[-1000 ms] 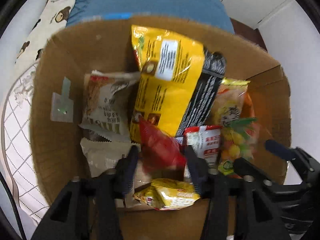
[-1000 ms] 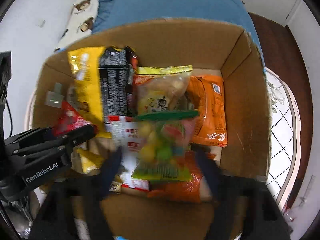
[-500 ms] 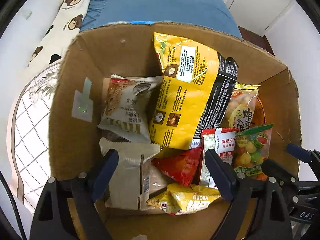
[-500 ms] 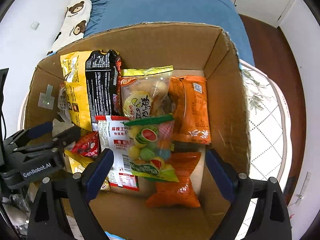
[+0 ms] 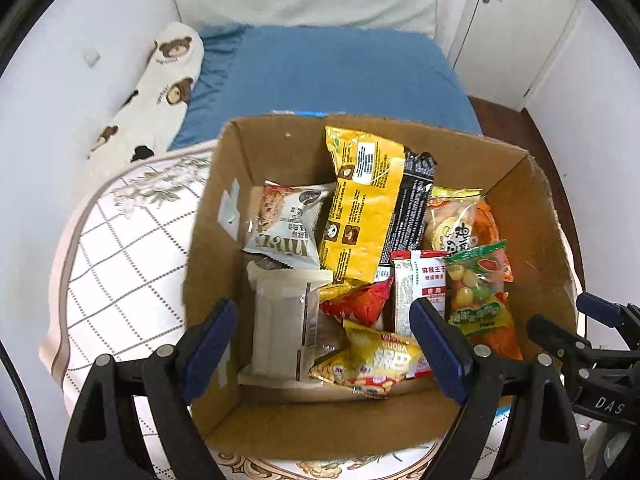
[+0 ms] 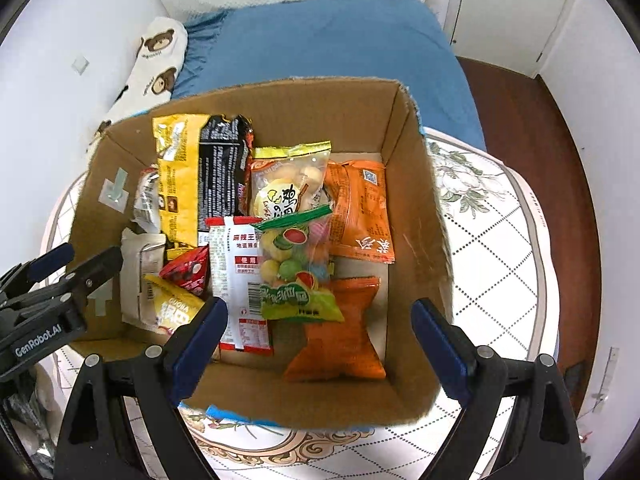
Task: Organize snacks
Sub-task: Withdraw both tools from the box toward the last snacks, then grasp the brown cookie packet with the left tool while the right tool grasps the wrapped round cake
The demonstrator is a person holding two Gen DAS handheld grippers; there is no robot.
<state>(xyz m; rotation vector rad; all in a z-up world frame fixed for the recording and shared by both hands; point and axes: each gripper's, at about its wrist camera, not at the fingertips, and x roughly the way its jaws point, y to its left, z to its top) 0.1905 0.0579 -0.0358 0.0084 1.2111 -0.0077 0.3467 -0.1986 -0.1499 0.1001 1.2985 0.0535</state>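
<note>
- Cardboard box (image 5: 224, 240) stands open on the round patterned table (image 5: 120, 248); in the left wrist view it fills the centre and lower right of the frame.
- Snacks lie loose inside the box. Tall yellow bag (image 5: 360, 208) leans at upper centre, black bag (image 5: 412, 208) just right of it.
- Grey-white packet (image 5: 286, 224) at centre left; beige wrapper (image 5: 280, 328) below it.
- Red pouch (image 5: 360, 304) lies at lower centre, touching the small yellow packet (image 5: 376, 360) beneath it.
- Right wrist view: candy bag with green strip (image 6: 296, 264) rests over the red-and-white packet (image 6: 236, 272); orange bag (image 6: 340, 344) at lower centre, second orange bag (image 6: 360, 212) above it.
- Left tool (image 5: 324, 344): jaws spread wide, above the box, nothing between the pads.
- Right tool (image 6: 320, 344): jaws spread wide, empty, above the box's near edge.
- Blue bed (image 6: 328, 44) behind the table, bear-print pillow (image 6: 156, 60) at upper left.
</note>
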